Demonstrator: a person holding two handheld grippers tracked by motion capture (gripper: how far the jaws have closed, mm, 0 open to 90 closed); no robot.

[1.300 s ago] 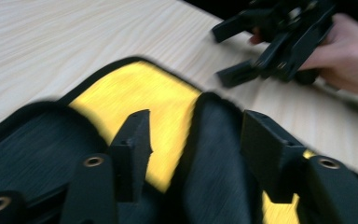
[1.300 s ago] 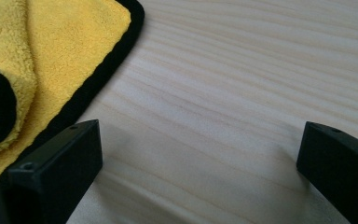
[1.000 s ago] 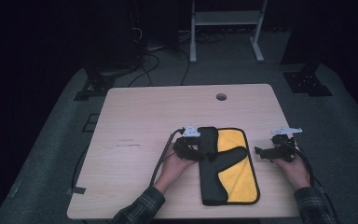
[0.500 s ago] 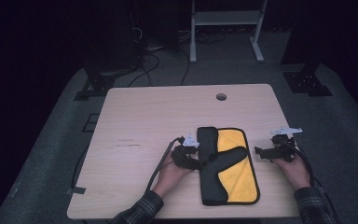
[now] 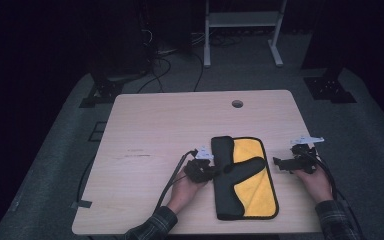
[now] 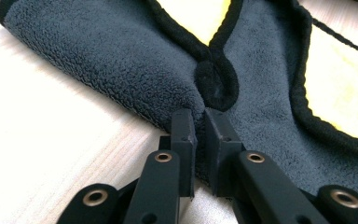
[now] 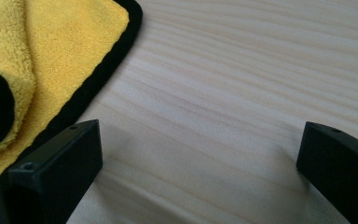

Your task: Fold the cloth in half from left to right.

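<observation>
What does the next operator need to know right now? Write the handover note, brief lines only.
Left gripper: jaws have just been closing and are shut on the folded edge of the cloth, pinching its dark grey side.
Right gripper: open, holding nothing, resting over bare wood just off the cloth's right edge.
Cloth: yellow and dark grey with black trim, on the near right part of the wooden table, partly folded so the grey side lies over the yellow.
Done: grip taken.
Left: probably finishing the fold; the right gripper has yet to take hold.

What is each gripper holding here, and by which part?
The left gripper, whose jaws have just closed, pinches the cloth at its folded grey edge. The right gripper stands open over bare table, holding nothing.
</observation>
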